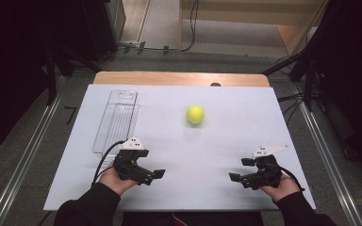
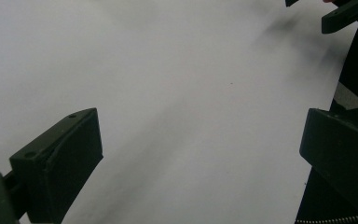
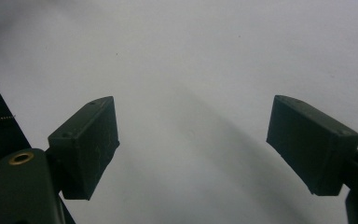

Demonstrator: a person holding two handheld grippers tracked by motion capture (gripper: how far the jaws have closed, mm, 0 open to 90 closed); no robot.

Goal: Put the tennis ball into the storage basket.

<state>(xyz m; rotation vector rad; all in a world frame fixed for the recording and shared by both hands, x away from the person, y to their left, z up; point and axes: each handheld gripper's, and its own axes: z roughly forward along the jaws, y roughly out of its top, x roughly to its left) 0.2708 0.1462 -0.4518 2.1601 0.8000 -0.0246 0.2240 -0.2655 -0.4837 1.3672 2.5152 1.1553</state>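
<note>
Flanking ball [image 1: 195, 114]: clear tray [image 1: 116, 121], well apart.

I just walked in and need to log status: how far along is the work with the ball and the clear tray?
Nothing looks done: the yellow ball sits on the white table, apart from the clear tray. Nothing is in hand: left gripper and right gripper are open. Picking up the ball probably remains.

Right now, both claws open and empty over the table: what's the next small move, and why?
Probably ease the right claw forward toward the yellow ball. Both claws stand open with nothing between the jaws, the ball sits loose mid-table ahead of them, and the clear tray lies at far left beside the left claw, so the right claw likely has the freer line to the ball.
</note>
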